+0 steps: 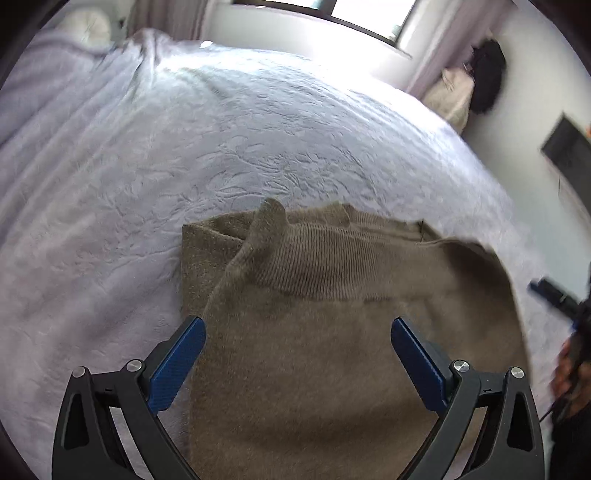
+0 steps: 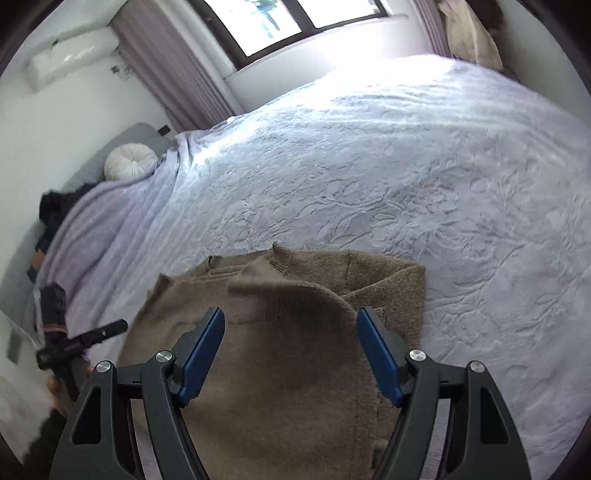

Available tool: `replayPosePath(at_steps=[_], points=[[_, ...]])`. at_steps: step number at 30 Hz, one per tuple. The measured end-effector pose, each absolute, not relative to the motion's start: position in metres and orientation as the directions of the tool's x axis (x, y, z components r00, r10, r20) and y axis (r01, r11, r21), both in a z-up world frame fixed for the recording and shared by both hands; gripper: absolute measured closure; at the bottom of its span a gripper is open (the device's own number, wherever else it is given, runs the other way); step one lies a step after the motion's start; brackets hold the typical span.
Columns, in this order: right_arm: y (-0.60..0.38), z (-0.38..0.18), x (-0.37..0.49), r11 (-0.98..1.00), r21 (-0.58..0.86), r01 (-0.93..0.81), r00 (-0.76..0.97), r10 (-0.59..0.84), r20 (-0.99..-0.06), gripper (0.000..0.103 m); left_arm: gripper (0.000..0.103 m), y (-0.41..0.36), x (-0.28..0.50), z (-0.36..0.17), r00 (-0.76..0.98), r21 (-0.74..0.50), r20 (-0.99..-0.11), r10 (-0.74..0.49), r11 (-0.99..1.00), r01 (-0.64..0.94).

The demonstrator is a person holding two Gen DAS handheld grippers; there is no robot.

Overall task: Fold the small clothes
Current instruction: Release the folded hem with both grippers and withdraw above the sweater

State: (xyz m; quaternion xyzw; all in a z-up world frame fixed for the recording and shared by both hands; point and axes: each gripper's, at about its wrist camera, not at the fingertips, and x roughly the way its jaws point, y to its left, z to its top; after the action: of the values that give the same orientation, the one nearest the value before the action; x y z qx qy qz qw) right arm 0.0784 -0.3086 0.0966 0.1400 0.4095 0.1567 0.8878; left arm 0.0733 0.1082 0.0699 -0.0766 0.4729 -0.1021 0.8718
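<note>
Blue pads of my left gripper point(image 1: 297, 326) stand nearest the lens, spread wide with nothing pinched between them; the brown knit sweater point(image 1: 332, 332) lies beneath and between them, untouched by either pad as far as I can see. In the other view my right gripper point(image 2: 290, 317) is likewise parted, its jaws standing apart over the same garment, gripping nothing.

Position: the sweater rests on the pale embossed bedspread point(image 1: 221, 155), near the edge closest to me, with bare bed well beyond it toward the window point(image 2: 295, 18). It is already partly folded: a top layer with a ribbed band point(image 1: 325, 266) lies doubled over a lower layer, whose squared corner point(image 1: 199, 240) shows at the far left in the left wrist view.

Appearance: uniform tan-brown, fine fuzzy knit on the body, clear vertical ribbing on the band, a small upstanding fold point(image 1: 271, 214) at its far edge. The right margin is blurred in the left view.

Handling, as I judge it: soft, limp and light, with no stiffness to hold a shape, so it will sag from any single point and needs two holds taken together. The fuzzy surface should grip well against my pads, not slip. I would pinch at an edge or corner, taking all stacked layers at once, since a shallow bite may lift only the top one and undo the fold. Nothing fragile here, though ribbing stretches if dragged.
</note>
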Motion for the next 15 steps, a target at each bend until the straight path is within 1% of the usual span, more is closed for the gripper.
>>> replayPosePath(at_steps=[2,3,6,9,10,11,12,13,14,15], points=[[-0.291,0.105,0.069,0.929,0.284,-0.236,0.631,0.369,-0.683,0.026,0.002,0.087,0.071,0.070,0.527,-0.164,-0.817,-0.234,0.970,0.177],[-0.279,0.105,0.070,0.929,0.251,-0.271,0.614,0.367,-0.699,0.026,0.002,0.077,0.073,0.070,0.520,-0.147,-0.821,-0.236,0.967,0.207],[-0.249,0.094,0.085,0.910,0.235,-0.341,0.539,0.394,-0.744,0.026,0.002,0.051,0.089,0.064,0.507,-0.101,-0.833,-0.222,0.962,0.255],[-0.222,0.069,0.115,0.909,0.210,-0.359,0.472,0.371,-0.800,0.026,0.002,0.042,0.117,0.044,0.474,-0.052,-0.867,-0.157,0.972,0.227],[-0.220,0.060,0.123,0.920,0.183,-0.347,0.469,0.339,-0.815,0.026,0.002,0.045,0.128,0.034,0.462,-0.012,-0.881,-0.105,0.980,0.199],[-0.222,0.048,0.134,0.939,0.134,-0.316,0.468,0.277,-0.839,0.026,0.002,0.049,0.135,0.025,0.447,0.011,-0.892,-0.066,0.986,0.168],[-0.227,0.039,0.145,0.958,0.094,-0.270,0.467,0.216,-0.858,0.026,0.002,0.062,0.144,0.017,0.421,-0.021,-0.904,-0.076,0.991,0.133],[-0.236,0.030,0.155,0.973,0.068,-0.219,0.467,0.166,-0.869,0.027,0.002,0.072,0.149,0.017,0.413,-0.073,-0.904,-0.115,0.990,0.117],[-0.249,0.025,0.162,0.981,0.083,-0.176,0.473,0.158,-0.867,0.027,0.002,0.083,0.152,0.020,0.415,-0.120,-0.897,-0.149,0.988,0.096],[-0.264,0.023,0.166,0.981,0.136,-0.137,0.483,0.186,-0.855,0.028,0.002,0.090,0.152,0.024,0.420,-0.151,-0.891,-0.174,0.985,0.086]])
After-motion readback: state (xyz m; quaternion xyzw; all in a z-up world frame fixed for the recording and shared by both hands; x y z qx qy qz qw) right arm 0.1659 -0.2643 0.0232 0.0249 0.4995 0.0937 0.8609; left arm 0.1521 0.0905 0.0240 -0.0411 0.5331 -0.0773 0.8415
